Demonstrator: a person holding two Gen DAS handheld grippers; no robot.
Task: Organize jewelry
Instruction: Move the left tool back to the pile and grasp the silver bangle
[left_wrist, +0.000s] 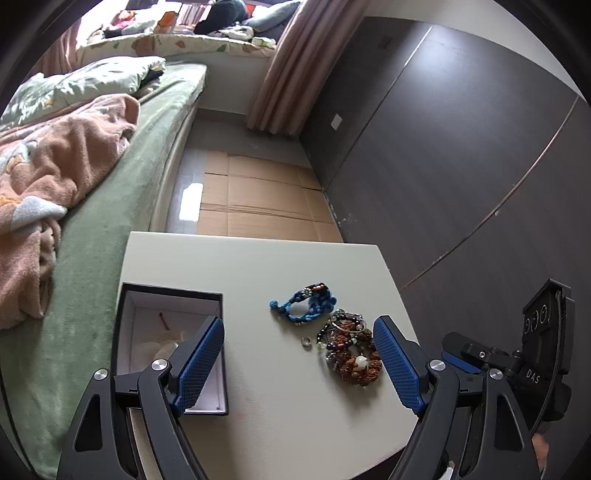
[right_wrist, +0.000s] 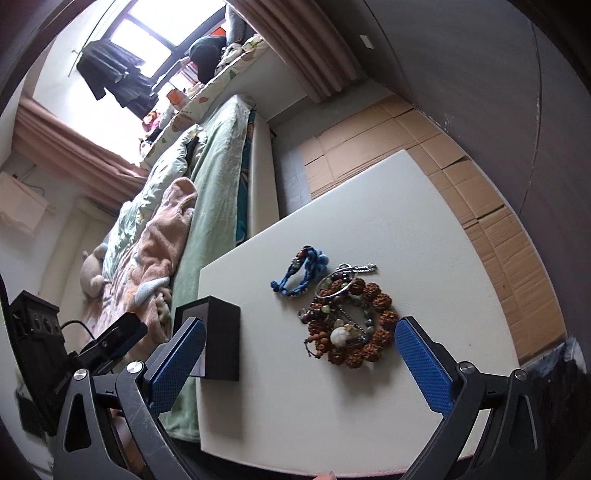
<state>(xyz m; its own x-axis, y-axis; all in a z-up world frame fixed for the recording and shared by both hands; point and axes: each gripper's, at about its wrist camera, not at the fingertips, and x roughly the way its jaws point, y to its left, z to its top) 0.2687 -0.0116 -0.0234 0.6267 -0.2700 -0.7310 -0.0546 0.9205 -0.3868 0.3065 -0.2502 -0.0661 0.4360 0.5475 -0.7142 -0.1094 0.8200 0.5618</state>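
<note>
Bedside white table (left_wrist: 258, 266), task barely begun: both the left gripper (left_wrist: 299, 363) and right gripper (right_wrist: 301, 363) spread wide and empty, bracelets (left_wrist: 347, 343) and blue cord (left_wrist: 304, 302) heaped right of the open box (left_wrist: 170, 295), nearly all unpacked.

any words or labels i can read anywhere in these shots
"DAS": white letters on the black body of the right gripper, seen from the left wrist view.
Embossed lettering on the left gripper, seen from the right wrist view: too dim to read.
Jewelry pile, box, table: no text.
</note>
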